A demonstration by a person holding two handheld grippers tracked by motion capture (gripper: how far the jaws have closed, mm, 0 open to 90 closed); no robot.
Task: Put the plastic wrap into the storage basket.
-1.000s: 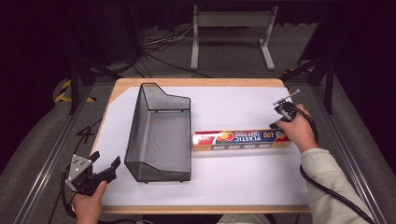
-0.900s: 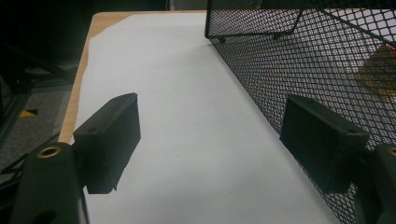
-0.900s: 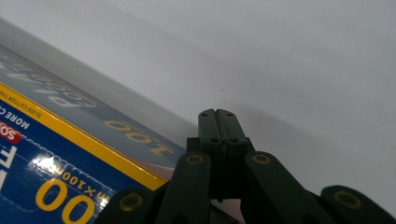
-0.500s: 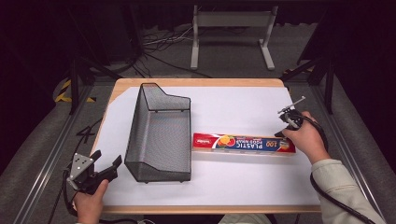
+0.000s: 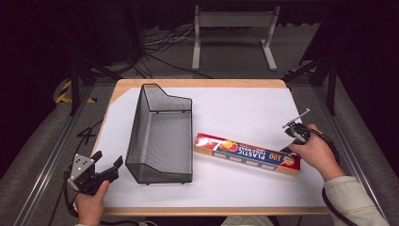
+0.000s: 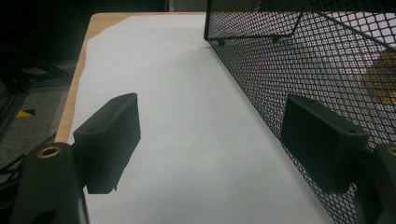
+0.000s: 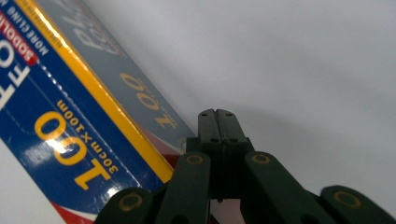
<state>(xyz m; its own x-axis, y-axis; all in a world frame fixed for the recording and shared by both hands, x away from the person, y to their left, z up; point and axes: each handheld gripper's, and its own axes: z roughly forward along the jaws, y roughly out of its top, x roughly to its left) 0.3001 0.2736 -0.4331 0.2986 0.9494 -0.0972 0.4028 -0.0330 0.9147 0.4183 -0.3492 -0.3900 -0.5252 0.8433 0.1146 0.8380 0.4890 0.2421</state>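
Note:
A long blue, red and yellow plastic-wrap box (image 5: 247,154) lies slantwise on the white table top, its right end nearer the front edge. In the right gripper view the box (image 7: 70,121) runs along the left. My right gripper (image 7: 217,114) is shut with nothing between its jaws, and its tip is against the box's long side near the right end. From above, the right gripper (image 5: 288,147) sits at that end under the hand. A black wire-mesh basket (image 5: 160,136) stands left of the box. My left gripper (image 5: 108,160) is open at the front left, beside the basket's wall (image 6: 299,65).
The white sheet covers a wooden table (image 5: 197,83) whose edge shows at the back and left. A grey metal stand (image 5: 233,33) and cables lie on the dark floor beyond. Bare white surface (image 6: 177,116) lies between the left jaws.
The box's right end has swung toward the front edge, so the box now lies slanted. My right hand and gripper moved frontward with it. The left gripper has barely shifted.

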